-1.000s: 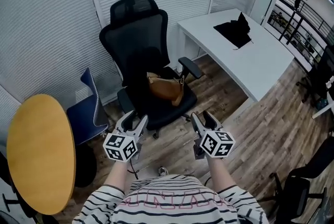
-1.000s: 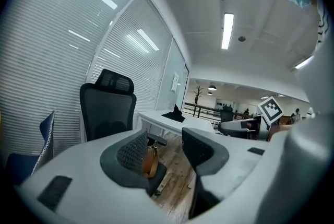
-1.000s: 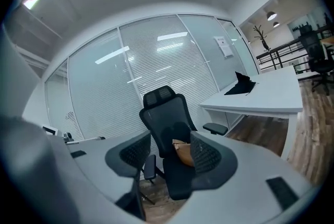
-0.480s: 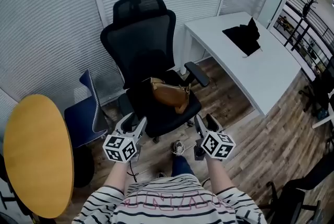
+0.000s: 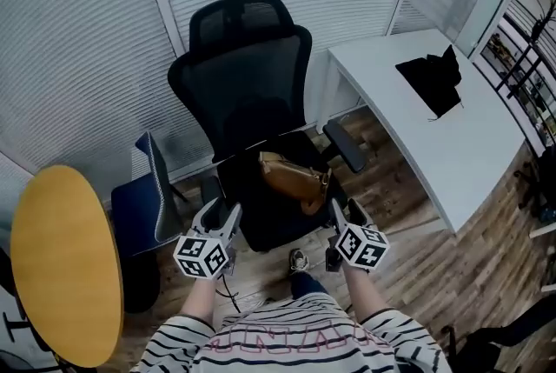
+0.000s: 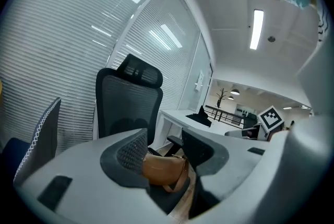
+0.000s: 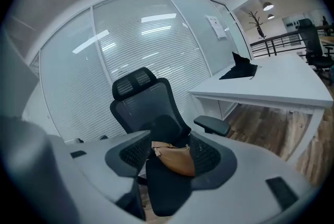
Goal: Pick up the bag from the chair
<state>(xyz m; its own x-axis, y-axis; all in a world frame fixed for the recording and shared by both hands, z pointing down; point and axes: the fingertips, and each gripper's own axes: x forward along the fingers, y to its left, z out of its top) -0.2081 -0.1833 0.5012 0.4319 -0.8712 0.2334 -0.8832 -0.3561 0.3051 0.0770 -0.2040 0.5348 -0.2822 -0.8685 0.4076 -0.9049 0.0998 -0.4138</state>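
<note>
Materials rundown: the bag point(image 5: 294, 181) looks like smooth tan leather with a soft sheen. The chair point(image 5: 252, 76) has a black mesh back and a matt plastic armrest point(image 5: 346, 145) at its 3 o'clock. Further toward 3 the desk point(image 5: 434, 145) is smooth matt white, with a limp black cloth point(image 5: 432, 83) on it. The floor point(image 5: 417, 249) is wood-grain plank. At 8 o'clock the round table point(image 5: 61, 267) is smooth, yellowish, wood-look. The left gripper point(image 5: 221, 213) and right gripper point(image 5: 345, 210) are matt grey plastic, and the pads point(image 6: 130, 152) are dimpled.
</note>
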